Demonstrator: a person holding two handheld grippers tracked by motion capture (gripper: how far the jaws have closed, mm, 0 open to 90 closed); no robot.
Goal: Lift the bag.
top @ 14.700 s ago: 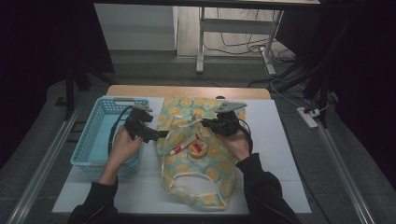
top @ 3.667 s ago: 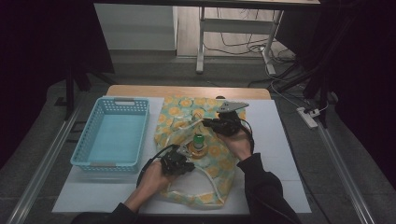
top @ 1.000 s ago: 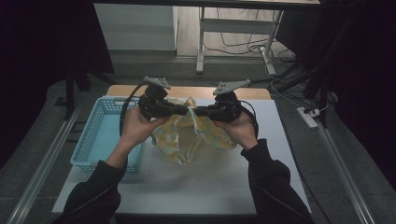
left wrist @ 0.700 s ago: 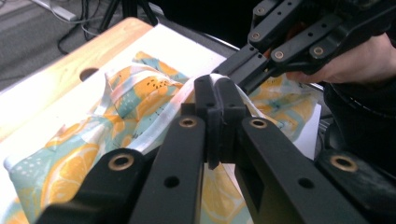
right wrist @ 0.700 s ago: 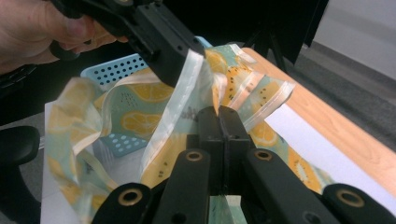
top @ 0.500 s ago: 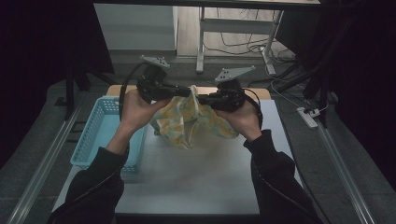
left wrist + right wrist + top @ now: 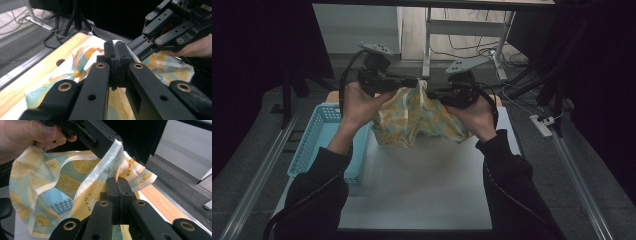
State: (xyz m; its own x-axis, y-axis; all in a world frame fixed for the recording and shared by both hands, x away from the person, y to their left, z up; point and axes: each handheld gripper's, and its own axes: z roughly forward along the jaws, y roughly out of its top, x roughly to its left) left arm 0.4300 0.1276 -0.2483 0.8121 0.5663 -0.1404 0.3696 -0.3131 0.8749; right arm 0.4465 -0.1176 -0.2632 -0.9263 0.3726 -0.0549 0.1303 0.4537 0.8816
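Lifted higher: lemon-print bag, clear above table.

A fixed camera looks down from above the table. Two close cameras look along each gripper's jaws, sharing the patterned cloth just beyond them.

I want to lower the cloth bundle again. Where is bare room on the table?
The white mat lies bare between the sleeves, right of the blue basket. It is crowded only at the top, where both grippers hold the cloth bundle.
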